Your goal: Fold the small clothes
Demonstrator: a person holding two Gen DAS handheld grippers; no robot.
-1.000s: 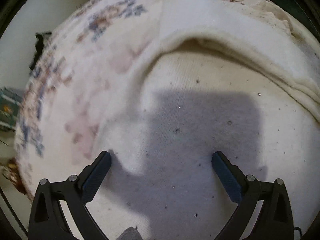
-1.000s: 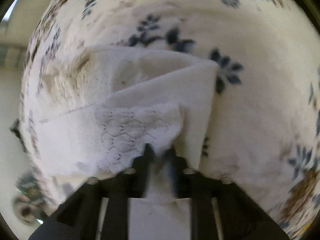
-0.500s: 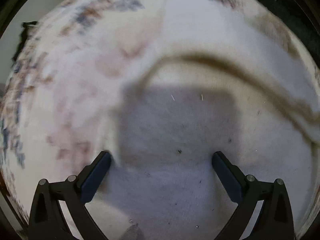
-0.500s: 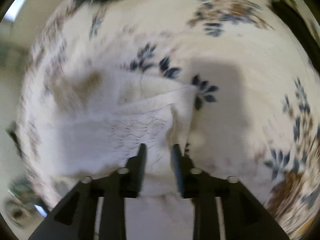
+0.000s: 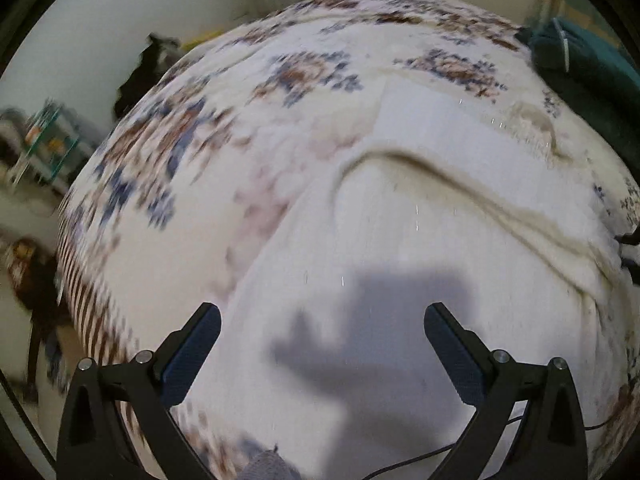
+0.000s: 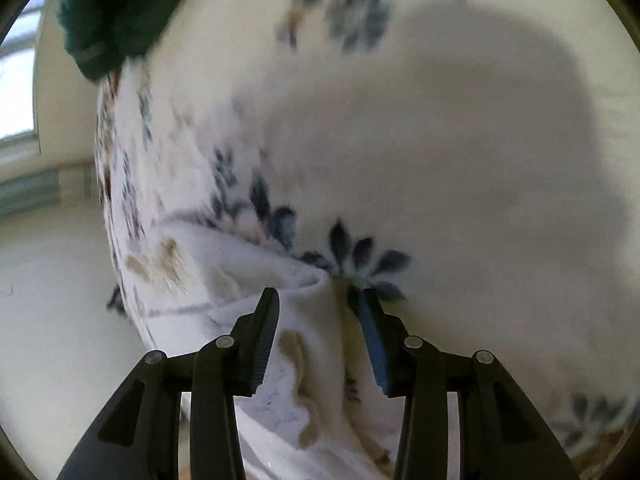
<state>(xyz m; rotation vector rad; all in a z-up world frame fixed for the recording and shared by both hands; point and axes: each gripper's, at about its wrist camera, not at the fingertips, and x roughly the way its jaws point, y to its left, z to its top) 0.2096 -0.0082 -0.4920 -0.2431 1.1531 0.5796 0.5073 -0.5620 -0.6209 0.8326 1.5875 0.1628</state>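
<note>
While folded across the floral blanket (image 5: 208,152), white garment (image 5: 400,264) runs lengthwise left-to-right. Left fingers (image 5: 452,348) wide, empty; right fingers (image 6: 266,320) closing, part-open astride its corner, gripping nothing.

The left gripper (image 5: 322,354) is a matte black frame of two triangular arms with teardrop cut-outs, each carrying two round silver screw heads along its upper edge, and its fingers (image 5: 192,354) are faced with dark blue ribbed pads; a thin black cable trails out at about 5 o'clock. The right gripper (image 6: 318,334) has the same black build, with a silver screw on each of its four links and hollow triangular openings low in the outer arms. Its fingers (image 6: 265,338) bear dark blue pads with fine crosswise ridges, the one toward 3 o'clock looking a brighter blue.
</note>
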